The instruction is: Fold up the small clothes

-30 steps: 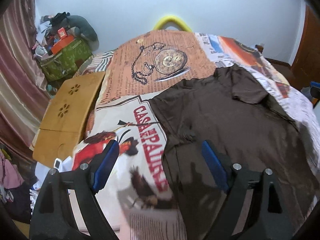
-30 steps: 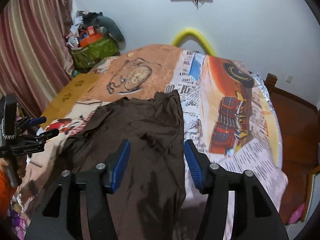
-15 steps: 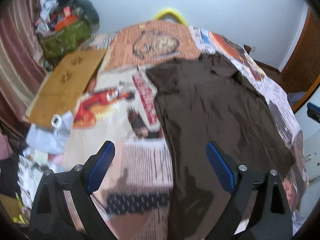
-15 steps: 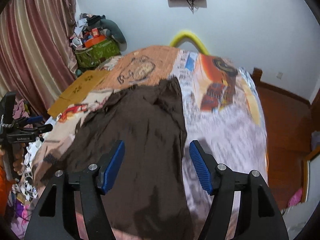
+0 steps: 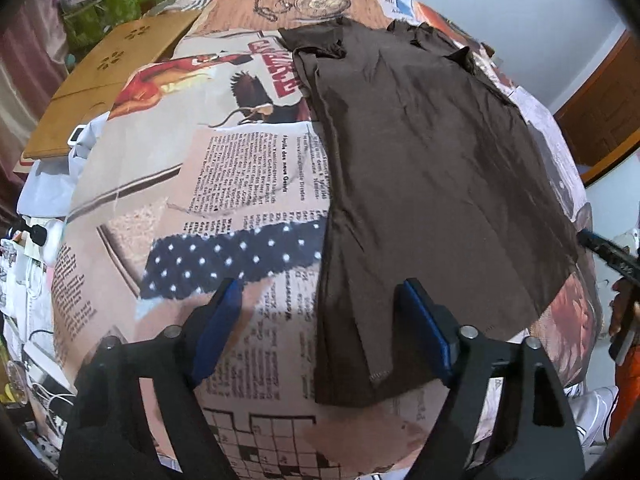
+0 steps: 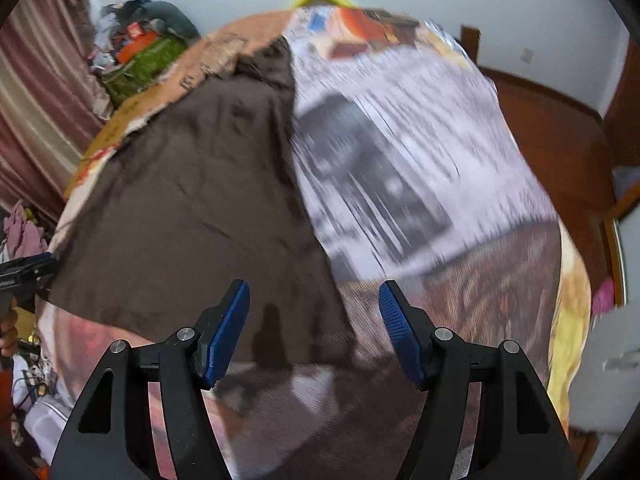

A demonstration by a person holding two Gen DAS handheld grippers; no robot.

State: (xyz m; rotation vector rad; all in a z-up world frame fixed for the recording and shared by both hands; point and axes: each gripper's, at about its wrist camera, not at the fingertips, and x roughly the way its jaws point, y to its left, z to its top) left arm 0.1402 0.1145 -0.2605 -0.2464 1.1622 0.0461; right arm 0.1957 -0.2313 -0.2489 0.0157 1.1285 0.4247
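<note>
Newsprint-patterned bedspread [image 5: 224, 184] under brown garment [image 5: 432, 168]

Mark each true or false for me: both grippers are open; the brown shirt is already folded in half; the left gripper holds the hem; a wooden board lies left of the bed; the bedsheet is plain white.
1. Left gripper and right gripper are open. True.
2. The brown shirt is folded in half. False: it lies spread out.
3. The left gripper holds the hem. False: nothing is gripped.
4. A wooden board lies left of the bed. True.
5. The bedsheet is plain white. False: newspaper-style print.
</note>
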